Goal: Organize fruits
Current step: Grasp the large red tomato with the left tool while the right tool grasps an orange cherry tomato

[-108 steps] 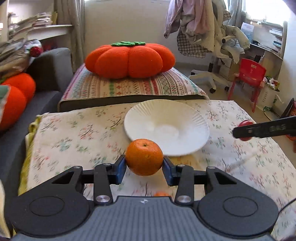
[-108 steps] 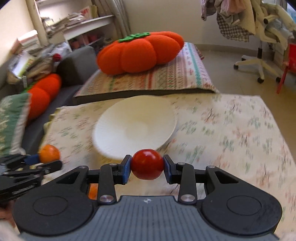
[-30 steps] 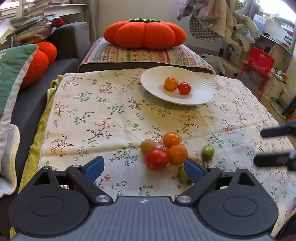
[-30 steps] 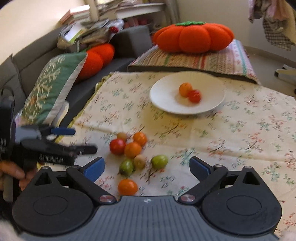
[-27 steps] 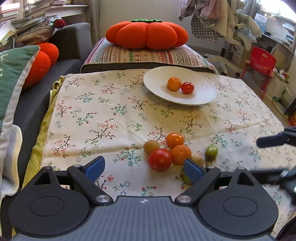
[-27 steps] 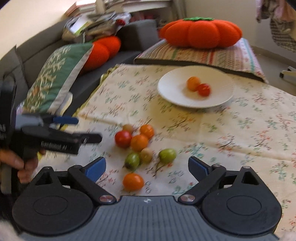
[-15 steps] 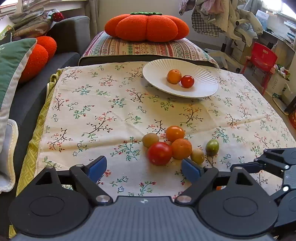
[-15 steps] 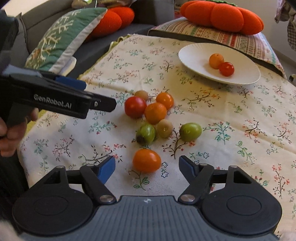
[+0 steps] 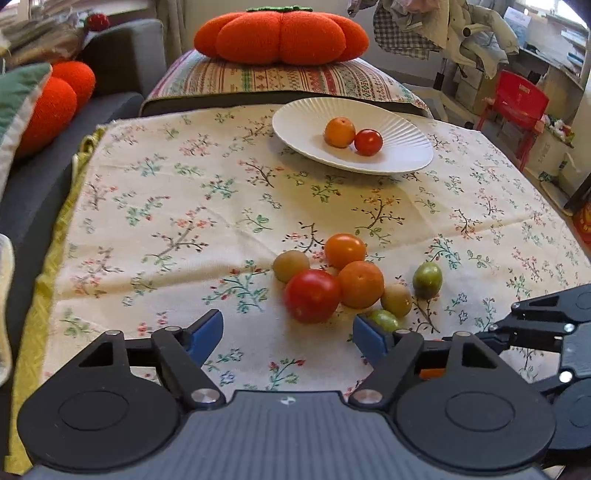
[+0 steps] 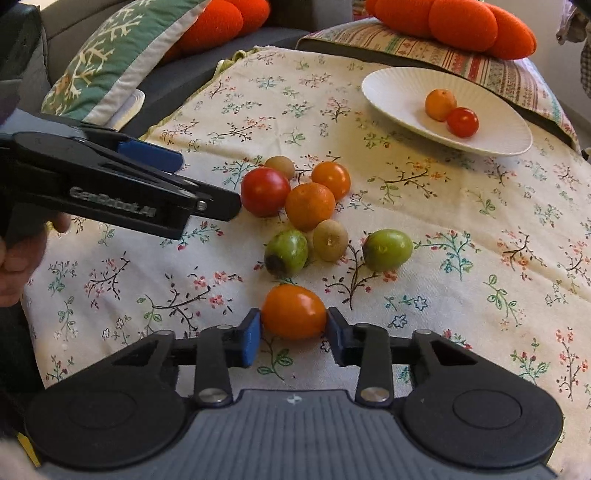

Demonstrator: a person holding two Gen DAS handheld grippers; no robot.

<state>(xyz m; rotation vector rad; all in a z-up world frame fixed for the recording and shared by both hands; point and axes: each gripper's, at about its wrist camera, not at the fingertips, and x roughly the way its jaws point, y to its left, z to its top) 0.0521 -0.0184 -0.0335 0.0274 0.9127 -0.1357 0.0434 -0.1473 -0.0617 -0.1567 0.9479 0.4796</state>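
A white plate (image 9: 402, 153) (image 10: 495, 136) at the far side of the flowered cloth holds an orange (image 9: 340, 132) and a small red tomato (image 9: 368, 142). A pile of fruit lies nearer: a big red tomato (image 9: 312, 295) (image 10: 265, 191), oranges (image 9: 361, 284), brownish and green ones (image 10: 387, 249). My left gripper (image 9: 288, 332) is open, just short of the red tomato. My right gripper (image 10: 294, 334) has its pads against an orange tomato (image 10: 294, 311) resting on the cloth.
A pumpkin cushion (image 9: 280, 35) lies on a striped pillow behind the plate. A sofa with a green pillow (image 10: 110, 51) and orange cushions runs along the left. A red chair (image 9: 517, 99) and clutter stand at the right.
Both grippers put an orange and a tomato on the plate, then drew back to the pile. The right gripper has closed in on the orange tomato. The left has moved nearer the red tomato.
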